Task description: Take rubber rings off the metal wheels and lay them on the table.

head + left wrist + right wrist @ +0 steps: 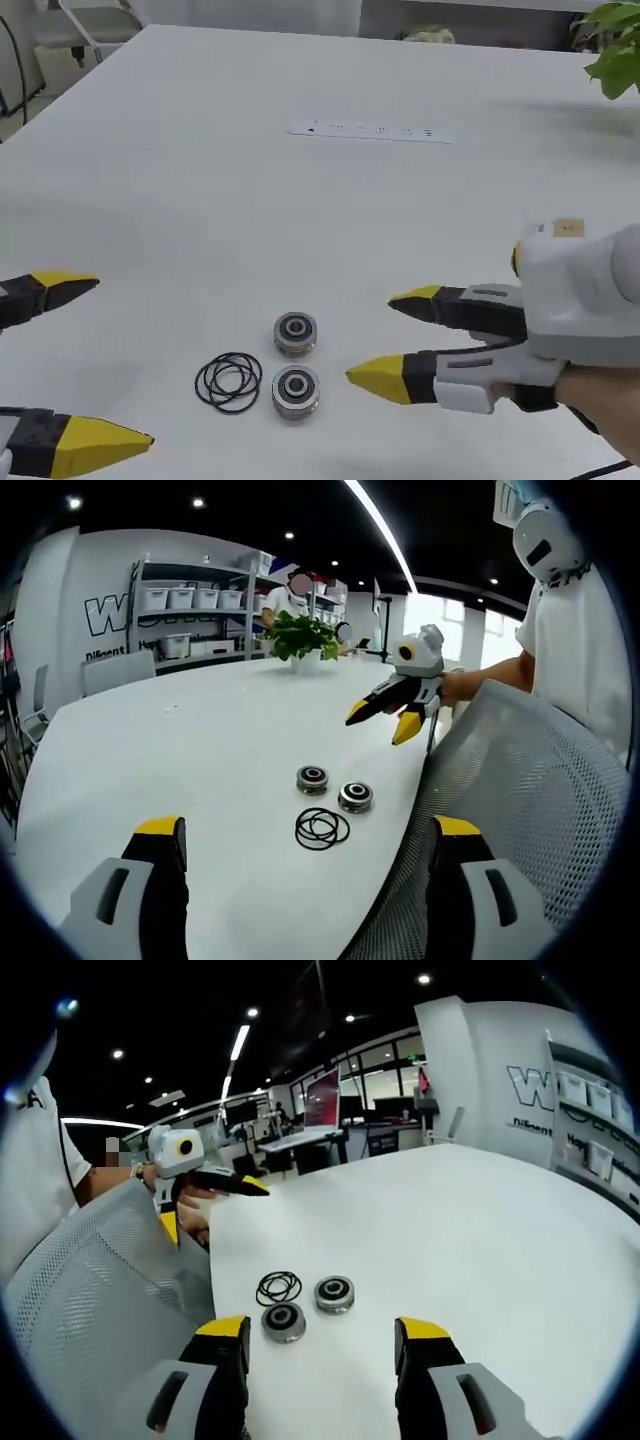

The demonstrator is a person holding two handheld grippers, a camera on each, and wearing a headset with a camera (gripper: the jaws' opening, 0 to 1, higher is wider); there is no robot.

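— Starting from the left claw [125,360]: released, jaws spread wide, gripping nothing, low over the near left of the desk [300,210].
— And the right claw [370,337]?
— Released too, jaws parted less widely, empty, tips aimed left toward the work and apart from it.
— Between the two claws?
— Two metal wheels [295,334], flat on the desk, one just behind the other; hard to say whether touching.
— And the rubber rings [230,381]?
— Thin, black, in a small overlapping pile, flat on the desk just left of the nearer wheel [296,391].
— Any ring on the wheels themselves?
— Cannot tell; too small.
— Farther out?
— A white socket strip [370,131] at the desk's middle, well beyond the wheels, and a leafy plant [615,50] at the far right. Seen from the left gripper view, a mesh chair [520,780] against the desk's edge.
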